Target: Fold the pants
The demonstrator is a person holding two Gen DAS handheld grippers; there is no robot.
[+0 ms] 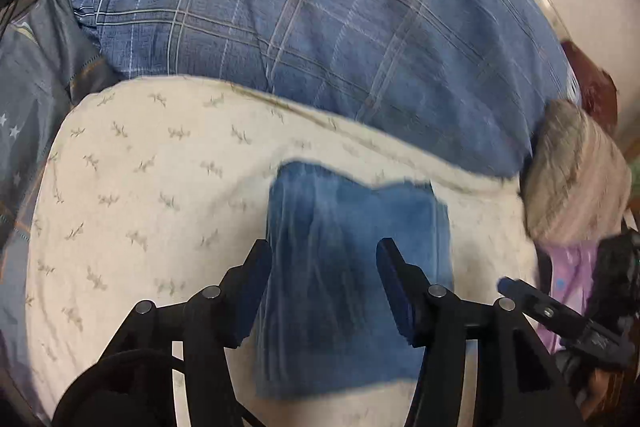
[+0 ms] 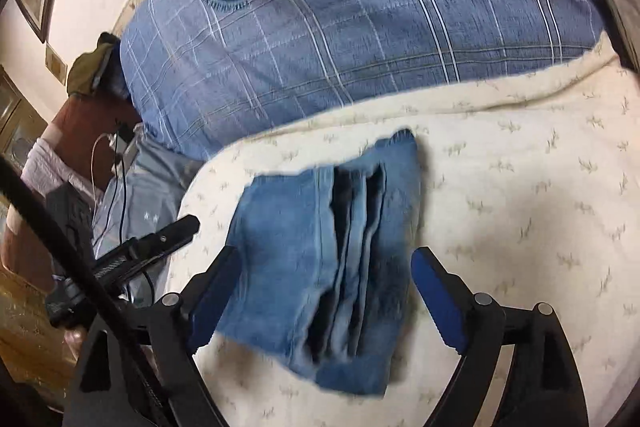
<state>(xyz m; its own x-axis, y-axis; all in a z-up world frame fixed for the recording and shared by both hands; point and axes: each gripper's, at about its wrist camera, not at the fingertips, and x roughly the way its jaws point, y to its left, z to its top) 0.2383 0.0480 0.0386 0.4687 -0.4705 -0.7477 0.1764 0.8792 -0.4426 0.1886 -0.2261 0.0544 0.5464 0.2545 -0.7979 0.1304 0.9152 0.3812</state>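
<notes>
Folded blue pants (image 2: 320, 267) lying flat on cream bed sheet (image 2: 520, 207), L gripper (image 1: 324, 255) & R gripper (image 2: 324, 263) fingers wide apart above, holding nothing, prob. fold done.

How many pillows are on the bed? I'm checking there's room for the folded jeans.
1: a blue plaid pillow lies across the head of the bed, beyond the folded jeans on the cream sheet. Others may be hidden outside the views.
</notes>
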